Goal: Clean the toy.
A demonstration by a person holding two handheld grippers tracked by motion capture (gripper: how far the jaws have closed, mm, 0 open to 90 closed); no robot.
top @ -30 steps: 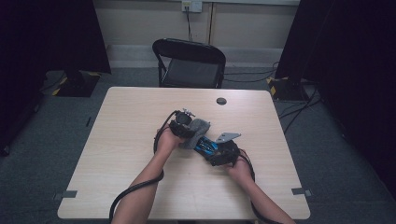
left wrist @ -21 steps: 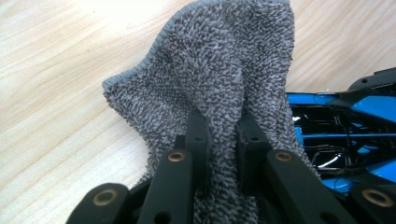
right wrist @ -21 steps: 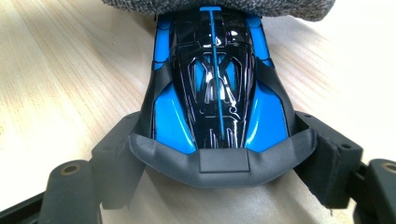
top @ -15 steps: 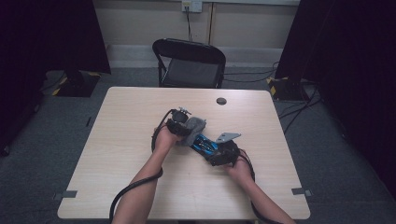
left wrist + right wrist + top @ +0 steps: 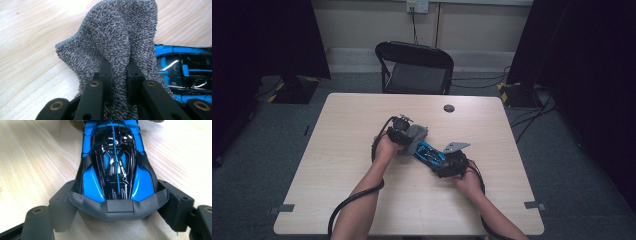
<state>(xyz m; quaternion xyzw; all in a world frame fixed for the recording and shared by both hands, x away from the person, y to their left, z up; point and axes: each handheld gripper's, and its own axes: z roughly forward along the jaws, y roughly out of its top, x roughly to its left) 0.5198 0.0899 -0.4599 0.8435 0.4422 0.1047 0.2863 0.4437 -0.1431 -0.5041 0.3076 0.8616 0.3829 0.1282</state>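
A blue and black toy car lies on the wooden table near its middle. My right gripper is shut on the car's end; in the right gripper view the car points away from me and the right gripper clamps both its sides. My left gripper is shut on a grey terry cloth that rests against the car's other end. In the left gripper view the cloth bunches up between the jaws of the left gripper, with the car just to its right.
A small black round disc lies on the table's far side. A black folding chair stands behind the table. Cables trail over the floor at the right, and dark curtains hang at both sides.
My left gripper and the cloth have shifted slightly to the left along the car. The right gripper and the car have stayed put.
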